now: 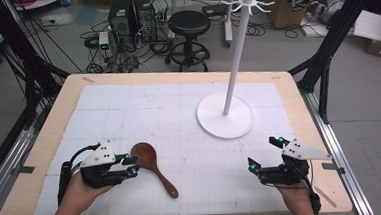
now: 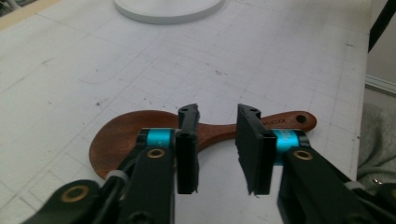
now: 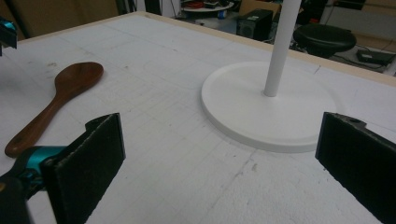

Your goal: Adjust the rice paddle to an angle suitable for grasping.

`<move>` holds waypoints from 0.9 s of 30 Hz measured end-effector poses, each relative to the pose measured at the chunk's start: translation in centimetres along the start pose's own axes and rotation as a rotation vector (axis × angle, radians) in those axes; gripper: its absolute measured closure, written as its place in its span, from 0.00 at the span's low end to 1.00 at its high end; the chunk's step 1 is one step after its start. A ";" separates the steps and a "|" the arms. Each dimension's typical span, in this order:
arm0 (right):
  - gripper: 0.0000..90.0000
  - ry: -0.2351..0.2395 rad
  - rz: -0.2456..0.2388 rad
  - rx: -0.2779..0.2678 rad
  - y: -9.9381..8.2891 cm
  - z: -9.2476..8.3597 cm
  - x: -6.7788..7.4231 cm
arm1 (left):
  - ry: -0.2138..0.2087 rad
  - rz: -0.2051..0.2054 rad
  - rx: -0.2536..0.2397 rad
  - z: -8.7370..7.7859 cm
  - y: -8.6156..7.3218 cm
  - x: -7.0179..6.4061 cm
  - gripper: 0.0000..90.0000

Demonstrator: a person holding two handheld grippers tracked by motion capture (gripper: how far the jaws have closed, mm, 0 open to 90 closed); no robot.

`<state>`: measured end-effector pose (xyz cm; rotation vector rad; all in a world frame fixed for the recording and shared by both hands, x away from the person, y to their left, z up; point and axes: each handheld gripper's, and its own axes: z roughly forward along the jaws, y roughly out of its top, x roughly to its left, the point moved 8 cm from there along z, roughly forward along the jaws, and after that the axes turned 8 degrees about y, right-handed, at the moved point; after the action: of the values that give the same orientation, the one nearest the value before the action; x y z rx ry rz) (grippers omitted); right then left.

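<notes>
A dark wooden spoon (image 1: pixel 154 168) lies flat on the white mat at the front left, bowl to the far side and handle toward the table's front edge. My left gripper (image 1: pixel 133 166) sits low at the bowl's left edge. In the left gripper view the spoon (image 2: pixel 121 140) lies crosswise just past the jaw tips of the left gripper (image 2: pixel 218 116). Its neck crosses the narrow gap between them, and the pads are not pressing on it. My right gripper (image 1: pixel 265 154) rests at the front right, open wide with nothing between its jaws (image 3: pixel 219 158). The spoon (image 3: pixel 70 81) lies off to its left.
A white stand with a round base (image 1: pixel 215 128) and a tall pole topped with hooks (image 1: pixel 247 1) rises right of the table's middle. Its base (image 3: pixel 261 116) lies just ahead of the right gripper. A stool, computers and cables sit on the floor beyond the table.
</notes>
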<state>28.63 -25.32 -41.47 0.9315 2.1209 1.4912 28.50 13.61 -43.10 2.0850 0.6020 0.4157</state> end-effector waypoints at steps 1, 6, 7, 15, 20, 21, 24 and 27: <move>0.01 0.000 0.000 0.001 0.0 0.0 0.0 | -0.017 -0.006 0.016 0.2 -0.1 -0.1 0.84; 0.01 0.000 0.003 0.001 0.0 0.0 0.0 | -0.037 0.007 0.047 0.6 -0.5 -0.4 0.94; 0.01 0.001 0.001 0.002 0.0 0.0 0.0 | -0.041 0.017 0.061 0.7 -0.7 -0.5 0.96; 0.01 0.001 0.003 0.002 0.0 0.1 0.0 | -0.144 0.113 0.114 1.2 -1.3 -1.3 1.00; 0.01 0.000 0.004 0.002 0.0 0.1 0.0 | -0.226 0.182 0.147 1.5 -1.4 -2.7 1.00; 0.01 -0.001 0.004 0.003 0.0 0.1 0.0 | -0.239 0.205 0.161 1.7 -1.4 -3.0 1.00; 0.01 0.001 -0.002 0.004 0.0 0.2 0.0 | -0.276 0.251 0.208 2.4 -1.7 -3.9 1.00; 0.01 0.000 -0.002 0.005 0.0 0.1 0.0 | -0.315 0.273 0.236 3.1 -2.0 -4.5 1.00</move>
<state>28.66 -25.21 -41.51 0.9303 2.1258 1.4861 25.81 9.90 -46.74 2.4067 0.1868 0.1655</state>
